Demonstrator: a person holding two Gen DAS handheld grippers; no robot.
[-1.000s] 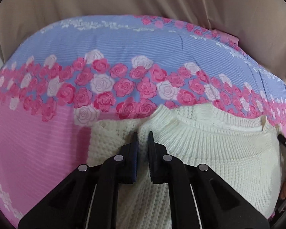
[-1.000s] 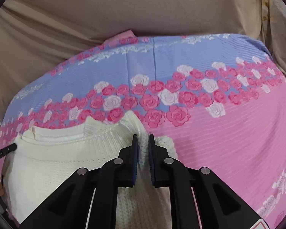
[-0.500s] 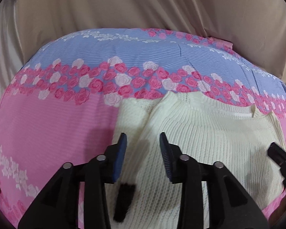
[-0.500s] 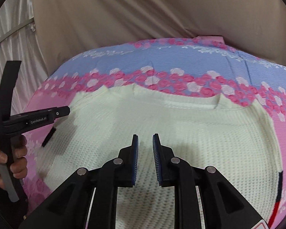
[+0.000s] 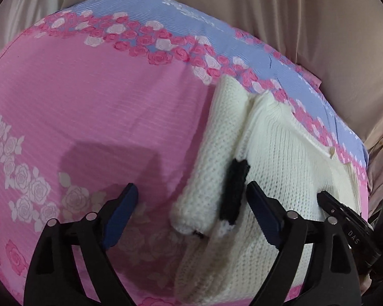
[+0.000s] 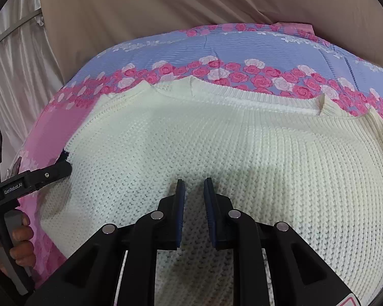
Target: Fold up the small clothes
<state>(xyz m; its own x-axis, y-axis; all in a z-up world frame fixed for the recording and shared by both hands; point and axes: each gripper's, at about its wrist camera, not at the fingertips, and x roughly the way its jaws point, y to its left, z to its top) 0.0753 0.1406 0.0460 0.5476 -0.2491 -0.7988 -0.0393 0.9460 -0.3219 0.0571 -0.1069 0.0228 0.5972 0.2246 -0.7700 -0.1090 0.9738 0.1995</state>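
Your left camera looks close along its fingers at the sweater point(image 5: 275, 153) edge. Your right camera faces its middle. Both share the floral sheet point(image 6: 242, 48).

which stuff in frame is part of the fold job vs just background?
Job:
- cream knit sweater, lying flat, one sleeve folded alongside the body
- black patch on the sweater
- left gripper, wide open, empty
- right gripper, slightly open, over the knit

Background:
- floral bedsheet, pink and blue
- beige curtain behind the bed
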